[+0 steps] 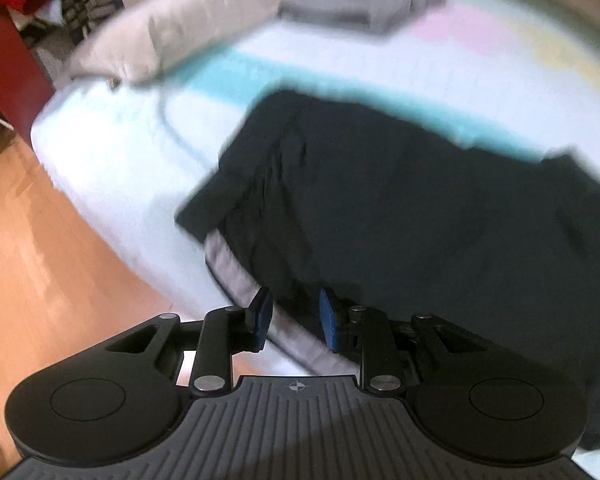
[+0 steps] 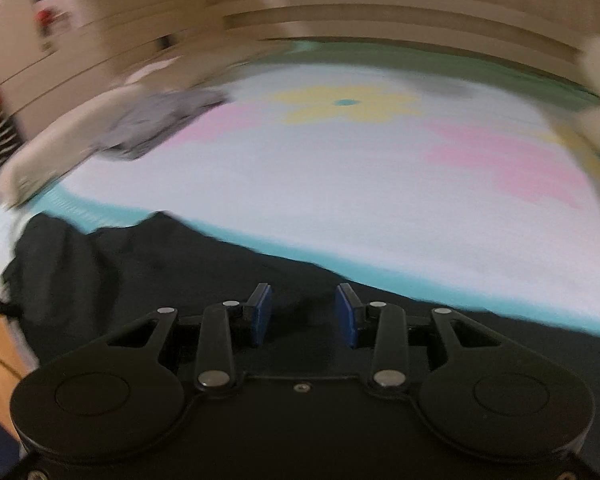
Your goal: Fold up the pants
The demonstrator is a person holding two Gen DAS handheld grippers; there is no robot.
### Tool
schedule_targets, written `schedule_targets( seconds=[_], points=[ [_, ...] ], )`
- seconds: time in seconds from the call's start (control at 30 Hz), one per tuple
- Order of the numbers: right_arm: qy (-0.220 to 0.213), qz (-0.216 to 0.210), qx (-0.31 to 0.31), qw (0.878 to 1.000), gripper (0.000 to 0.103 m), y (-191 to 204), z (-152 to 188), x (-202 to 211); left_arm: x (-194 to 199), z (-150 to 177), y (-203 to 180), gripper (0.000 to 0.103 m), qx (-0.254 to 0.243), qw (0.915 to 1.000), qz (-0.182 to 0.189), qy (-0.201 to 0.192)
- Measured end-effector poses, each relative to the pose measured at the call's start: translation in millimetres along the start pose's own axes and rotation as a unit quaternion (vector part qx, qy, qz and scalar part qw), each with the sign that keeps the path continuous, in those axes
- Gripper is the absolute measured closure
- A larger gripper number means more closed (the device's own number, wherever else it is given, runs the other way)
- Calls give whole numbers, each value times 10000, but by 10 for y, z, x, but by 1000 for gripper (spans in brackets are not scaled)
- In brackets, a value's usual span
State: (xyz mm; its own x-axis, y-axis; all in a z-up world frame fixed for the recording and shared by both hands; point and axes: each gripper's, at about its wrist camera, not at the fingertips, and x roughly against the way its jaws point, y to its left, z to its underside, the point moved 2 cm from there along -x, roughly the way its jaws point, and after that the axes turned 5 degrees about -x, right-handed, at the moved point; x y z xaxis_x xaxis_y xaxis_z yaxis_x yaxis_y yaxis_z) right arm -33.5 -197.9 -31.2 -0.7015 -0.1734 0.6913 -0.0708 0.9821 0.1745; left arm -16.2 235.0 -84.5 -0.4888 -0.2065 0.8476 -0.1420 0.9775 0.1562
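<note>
Both grippers tilt steeply down over the dark pants (image 1: 400, 208), which lie spread on the pale bedspread (image 2: 340, 184) directly beneath and ahead of the fingertips. Left gripper (image 1: 296, 318) hangs with its blue pads narrowly parted, nothing pinched between them, by the garment's grey-lined edge. Right gripper (image 2: 304, 314) holds its pads wider apart, empty, over the cloth.

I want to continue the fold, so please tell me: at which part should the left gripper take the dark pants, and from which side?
Probably at the end nearest the bed's edge, where the dark pants show a grey lining band. That layered edge is loose and lies just ahead of the left gripper, whose jaws stand apart with nothing pinched. Come from the floor side, angled downward, so one finger slides under the edge.
</note>
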Motion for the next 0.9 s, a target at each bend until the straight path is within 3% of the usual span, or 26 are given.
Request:
schedule_targets(
  seconds=[0.1, 0.2, 0.37, 0.47, 0.57, 0.9],
  points=[
    [67, -444, 389, 9982, 56, 281, -129, -134, 296, -106, -4, 77, 80, 9979, -59, -633],
    [155, -893, 593, 9941, 56, 510, -268, -348, 406, -265, -123, 77, -80, 9964, 204, -817],
    [316, -1174, 1112, 9863, 56, 827, -360, -740, 163, -499, -377, 77, -438, 9959, 555, -561],
    [366, -1346, 1240, 9824, 56, 926, -371, -916, -149, -525, -416, 77, -448, 9969, 642, -106],
    [389, -1464, 1368, 9789, 56, 1023, -399, -1085, -450, -393, -351, 76, -416, 9977, 368, 381],
    [503, -1581, 2154, 9623, 56, 1295, -388, -1472, -468, -349, -228, 75, -257, 9982, 497, 201]
  ],
)
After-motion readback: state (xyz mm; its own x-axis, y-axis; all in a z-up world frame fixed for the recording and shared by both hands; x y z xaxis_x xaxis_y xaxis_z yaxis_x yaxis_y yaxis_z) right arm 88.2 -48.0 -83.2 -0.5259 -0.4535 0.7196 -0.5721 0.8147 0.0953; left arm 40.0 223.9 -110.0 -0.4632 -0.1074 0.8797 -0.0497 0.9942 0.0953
